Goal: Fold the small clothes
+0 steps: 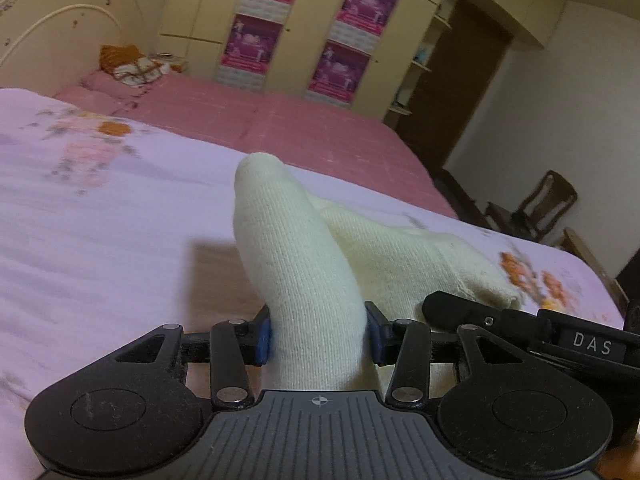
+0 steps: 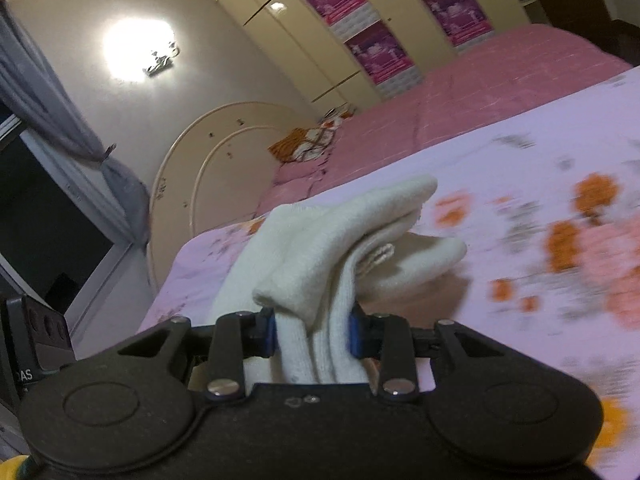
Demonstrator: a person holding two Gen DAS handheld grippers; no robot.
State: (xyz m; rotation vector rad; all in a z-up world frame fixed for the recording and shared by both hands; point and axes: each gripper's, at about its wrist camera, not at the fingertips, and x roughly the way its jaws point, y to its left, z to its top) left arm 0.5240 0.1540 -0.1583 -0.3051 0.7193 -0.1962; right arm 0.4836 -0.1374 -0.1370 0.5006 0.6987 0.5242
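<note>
Bedroom walls and a cream wardrobe hung with magenta posters stand behind a bed, whose pink sheet runs back to an arched headboard; nearer the cameras lies a lilac floral blanket, the working surface.

Both grippers hold pale cream socks. The left gripper has its blue-padded fingers clenched on a sock tube that rises toward twelve o'clock, its rounded end standing clear of the blanket. More cream knit spreads low toward three o'clock, where the other tool's black body reaches in beside it.

In the right wrist view, the right gripper is clamped on several bunched layers of knit, which fan out toward one and two o'clock above the blanket. Whether this is one sock or a pair cannot be told for certain, though two layers seem to overlap.

By the look of it, the fold is mid-way: the fabric is gathered and lifted, doubled over in part, but nothing lies flat or finished. Laying the halves together, setting the bundle down and letting go appear to remain. No other small clothes awaiting folding are visible; a patterned orange-and-white cloth sits by the headboard.
</note>
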